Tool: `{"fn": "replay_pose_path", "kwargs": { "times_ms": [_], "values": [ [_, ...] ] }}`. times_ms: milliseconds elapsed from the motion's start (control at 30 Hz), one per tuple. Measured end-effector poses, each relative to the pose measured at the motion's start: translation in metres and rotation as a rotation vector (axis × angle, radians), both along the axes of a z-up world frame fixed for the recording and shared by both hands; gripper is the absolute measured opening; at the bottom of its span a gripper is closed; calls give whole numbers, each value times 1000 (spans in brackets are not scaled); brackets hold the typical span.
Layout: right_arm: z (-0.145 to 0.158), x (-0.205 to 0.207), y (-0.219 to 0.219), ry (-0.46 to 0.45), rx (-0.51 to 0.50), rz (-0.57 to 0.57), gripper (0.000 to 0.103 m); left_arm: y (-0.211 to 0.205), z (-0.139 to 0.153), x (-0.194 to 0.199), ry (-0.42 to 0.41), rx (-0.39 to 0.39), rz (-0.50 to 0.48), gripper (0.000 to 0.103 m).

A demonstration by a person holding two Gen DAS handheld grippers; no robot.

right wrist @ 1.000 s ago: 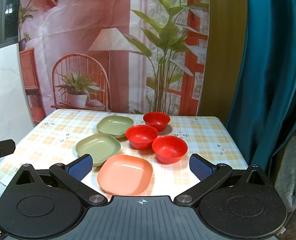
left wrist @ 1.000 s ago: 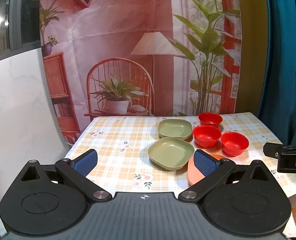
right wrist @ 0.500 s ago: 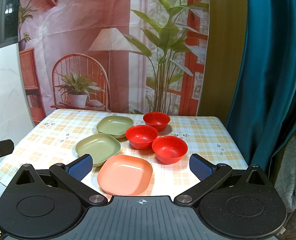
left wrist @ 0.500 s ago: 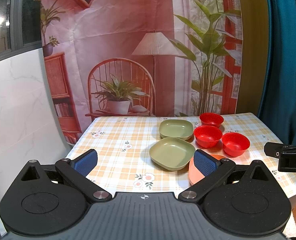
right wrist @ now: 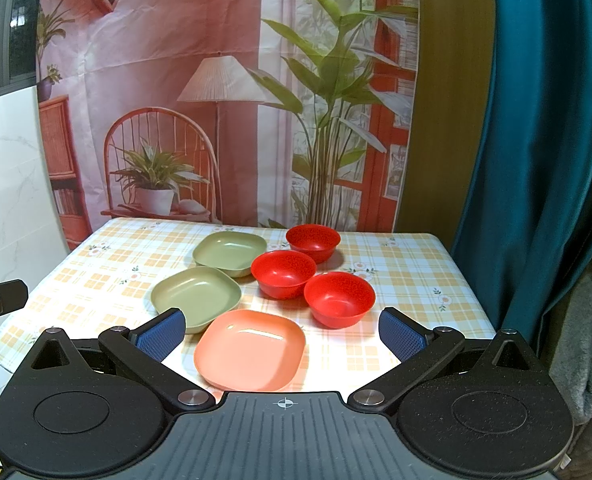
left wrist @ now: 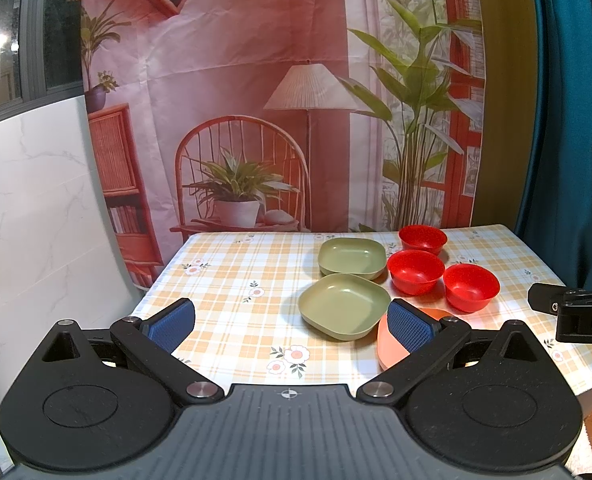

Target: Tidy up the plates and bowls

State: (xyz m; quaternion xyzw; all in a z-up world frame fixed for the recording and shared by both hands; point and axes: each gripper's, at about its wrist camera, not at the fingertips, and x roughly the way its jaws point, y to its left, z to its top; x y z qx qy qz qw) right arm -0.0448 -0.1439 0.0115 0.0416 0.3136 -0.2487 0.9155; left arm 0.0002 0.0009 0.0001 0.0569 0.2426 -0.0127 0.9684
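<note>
Both my hand-held grippers, left (left wrist: 290, 320) and right (right wrist: 282, 331), hover released above the counter (right wrist: 411, 280). The pink plate (right wrist: 250, 354) lies nearest, beside green plates (right wrist: 196, 296) and red bowls (right wrist: 339, 298). They look light, stiff, slick plastic; I'd pinch a raised rim.

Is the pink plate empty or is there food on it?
Empty. The pink plate sits right side up on the table, and only its bare, shiny inside shows.
</note>
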Motion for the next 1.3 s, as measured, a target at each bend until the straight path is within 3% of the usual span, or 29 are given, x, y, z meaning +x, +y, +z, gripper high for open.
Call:
{"fn": "replay_pose_path", "kwargs": {
  "times_ms": [1300],
  "values": [
    [-1, -3, -1, -3, 6, -7, 103, -2, -5, -3, 12, 0, 0, 103]
  ]
}}
